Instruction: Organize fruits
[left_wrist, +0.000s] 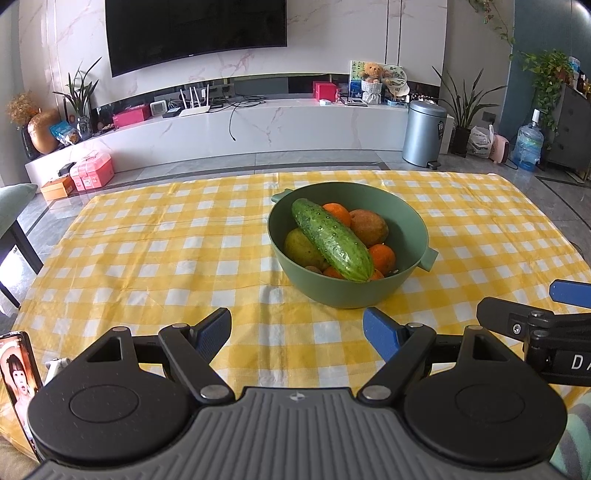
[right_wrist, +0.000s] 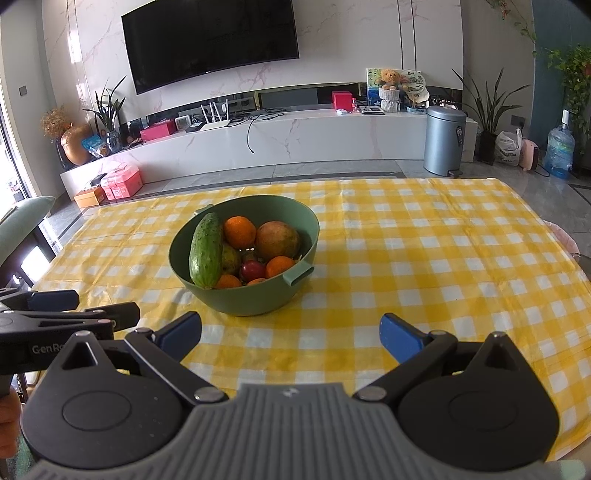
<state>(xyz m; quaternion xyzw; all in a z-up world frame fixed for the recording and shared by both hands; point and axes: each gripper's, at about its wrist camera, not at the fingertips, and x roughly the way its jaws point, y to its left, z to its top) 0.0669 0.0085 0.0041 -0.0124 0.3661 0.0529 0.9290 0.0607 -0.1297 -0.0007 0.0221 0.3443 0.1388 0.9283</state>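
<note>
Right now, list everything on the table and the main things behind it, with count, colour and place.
bowl: one, green, mid-table on the cloth
cucumber: one, green, lying across the fruit in the bowl
oranges: at least four, orange, in the bowl
brown fruit: one, brownish, far side of the bowl
red fruit: one, dark red, low in the bowl
tablecloth: one, yellow and white check, covering the table
phone: one, screen lit, near left table edge
television: one, black, on the wall
bin: one, grey, on the floor
left gripper: open, empty, near the bowl
right gripper: open, empty, near the bowl
</note>
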